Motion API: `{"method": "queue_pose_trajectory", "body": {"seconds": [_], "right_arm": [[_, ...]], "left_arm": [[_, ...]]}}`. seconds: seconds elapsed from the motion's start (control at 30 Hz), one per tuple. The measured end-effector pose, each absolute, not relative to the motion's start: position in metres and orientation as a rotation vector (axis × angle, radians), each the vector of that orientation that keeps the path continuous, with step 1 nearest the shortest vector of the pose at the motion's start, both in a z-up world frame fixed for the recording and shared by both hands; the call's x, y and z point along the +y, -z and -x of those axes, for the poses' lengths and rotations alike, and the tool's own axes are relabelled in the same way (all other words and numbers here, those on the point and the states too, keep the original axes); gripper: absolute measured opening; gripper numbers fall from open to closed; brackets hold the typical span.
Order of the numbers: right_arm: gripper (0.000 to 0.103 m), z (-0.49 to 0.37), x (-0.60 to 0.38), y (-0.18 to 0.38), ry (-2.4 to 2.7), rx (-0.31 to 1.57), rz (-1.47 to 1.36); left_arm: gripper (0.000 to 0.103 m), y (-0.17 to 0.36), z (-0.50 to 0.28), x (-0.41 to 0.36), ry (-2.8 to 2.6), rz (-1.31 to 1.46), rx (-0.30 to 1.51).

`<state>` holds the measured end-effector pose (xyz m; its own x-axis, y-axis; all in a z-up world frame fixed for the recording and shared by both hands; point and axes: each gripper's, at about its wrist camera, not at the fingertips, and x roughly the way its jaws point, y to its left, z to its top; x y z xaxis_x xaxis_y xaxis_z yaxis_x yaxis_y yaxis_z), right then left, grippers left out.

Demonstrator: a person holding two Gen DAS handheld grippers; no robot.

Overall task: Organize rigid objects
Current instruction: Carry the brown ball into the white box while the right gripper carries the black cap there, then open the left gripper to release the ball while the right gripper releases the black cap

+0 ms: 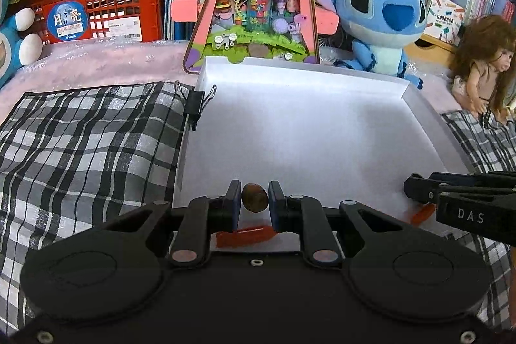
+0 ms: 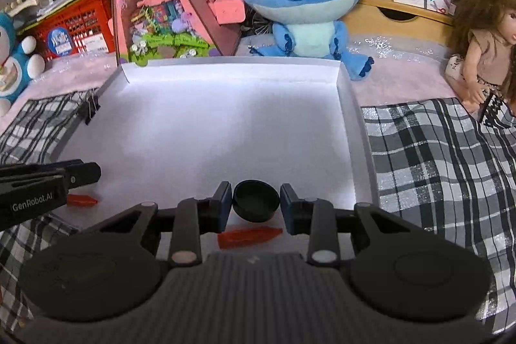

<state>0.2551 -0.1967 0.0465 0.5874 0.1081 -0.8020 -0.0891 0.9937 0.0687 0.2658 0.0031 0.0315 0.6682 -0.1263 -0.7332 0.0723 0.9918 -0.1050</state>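
Note:
My left gripper (image 1: pixel 254 186) is shut on a small brown round disc (image 1: pixel 254 199), held just above the near part of the white tray (image 1: pixel 303 64). An orange-red bullet-shaped piece (image 1: pixel 245 236) lies on the tray floor under its fingers. My right gripper (image 2: pixel 256 187) is shut on a black round cap (image 2: pixel 256 201), also over the tray's (image 2: pixel 225 64) near edge. A second orange-red piece (image 2: pixel 248 236) lies beneath it. Each view shows the other gripper from the side: the right gripper (image 1: pixel 411 187) at the right, the left gripper (image 2: pixel 93 173) at the left.
A black binder clip (image 1: pixel 195 105) grips the tray's left wall. Checked cloth (image 1: pixel 90 144) lies on both sides of the tray. Behind it stand a pink triangular toy house (image 1: pixel 254 5), a blue plush (image 1: pixel 383 15), a doll (image 1: pixel 483 70) and a red crate (image 1: pixel 106 2).

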Motion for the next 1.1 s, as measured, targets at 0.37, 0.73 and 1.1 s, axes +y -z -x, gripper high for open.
{"method": "queue_pose_trajectory", "body": {"seconds": [0.37,0.73,1.1], "right_arm": [[0.038,-0.247,-0.191,-0.045,-0.12,0.94,0.04],[0.037,-0.244,-0.191,-0.042,-0.122,0.954,0.034],[0.062,-0.246,-0.199,-0.053,-0.116,0.91,-0.02]], "left_arm": [[0.017,-0.031,-0.259,0.005,0.111,0.05,0.834],[0.016,-0.027,-0.254,0.005,0.113,0.04,0.833],[0.037,-0.037,-0.248,0.01,0.113,0.067,0.799]]}}
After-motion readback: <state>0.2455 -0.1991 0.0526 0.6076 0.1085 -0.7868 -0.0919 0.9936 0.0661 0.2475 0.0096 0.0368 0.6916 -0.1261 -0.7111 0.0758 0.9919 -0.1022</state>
